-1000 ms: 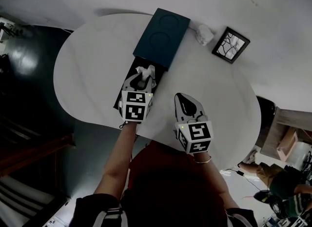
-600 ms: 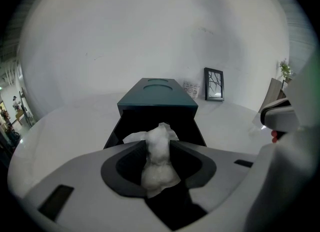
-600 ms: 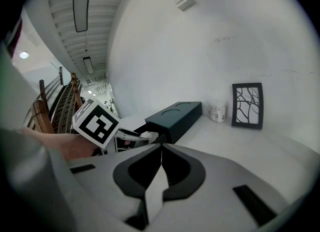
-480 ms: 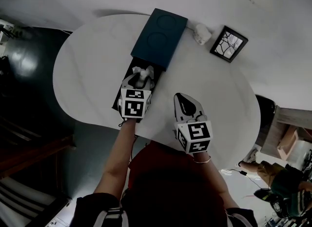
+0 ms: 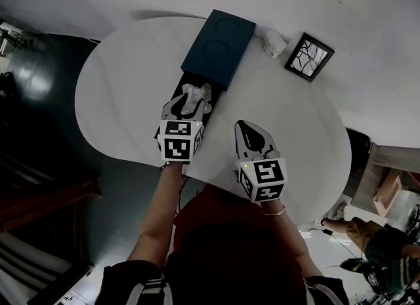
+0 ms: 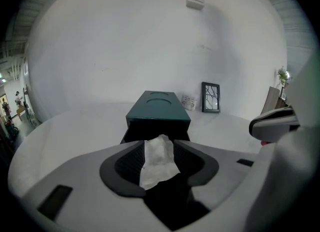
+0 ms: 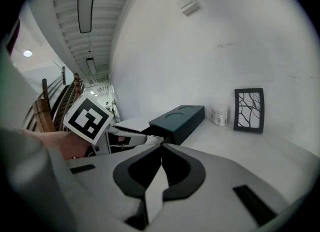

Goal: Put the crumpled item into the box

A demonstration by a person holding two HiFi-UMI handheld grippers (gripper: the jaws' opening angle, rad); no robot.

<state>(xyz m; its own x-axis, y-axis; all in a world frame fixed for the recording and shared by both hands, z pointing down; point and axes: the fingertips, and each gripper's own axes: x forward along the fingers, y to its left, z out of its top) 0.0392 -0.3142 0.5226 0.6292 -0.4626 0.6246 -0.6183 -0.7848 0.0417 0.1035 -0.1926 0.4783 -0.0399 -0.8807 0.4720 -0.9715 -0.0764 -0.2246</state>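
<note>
The left gripper (image 6: 159,148) has its jaws opening, and they stand wide apart. The crumpled item (image 6: 159,161), a piece of white paper, stands upright between them. Its upper part fills the gap between the two tips, and its lower part hangs free in the wider space behind them. I cannot tell whether the pads touch the paper.

Directly under and in front of these jaws is the black tray (image 5: 178,92) of the box (image 5: 218,48). The tray is pulled out from the teal cover toward the gripper. In the head view the paper is over this open tray, just ahead of the jaw tips. The teal cover lies further ahead of the jaws, on the white table (image 5: 118,100).

The right gripper (image 7: 161,148) has its jaws closed together, tip against tip, and holds nothing. It is over the table, to the right of the left jaws and apart from the box. Far ahead of both jaws, near the wall, stand a small white jar (image 5: 274,42) and a framed picture (image 5: 310,58).
</note>
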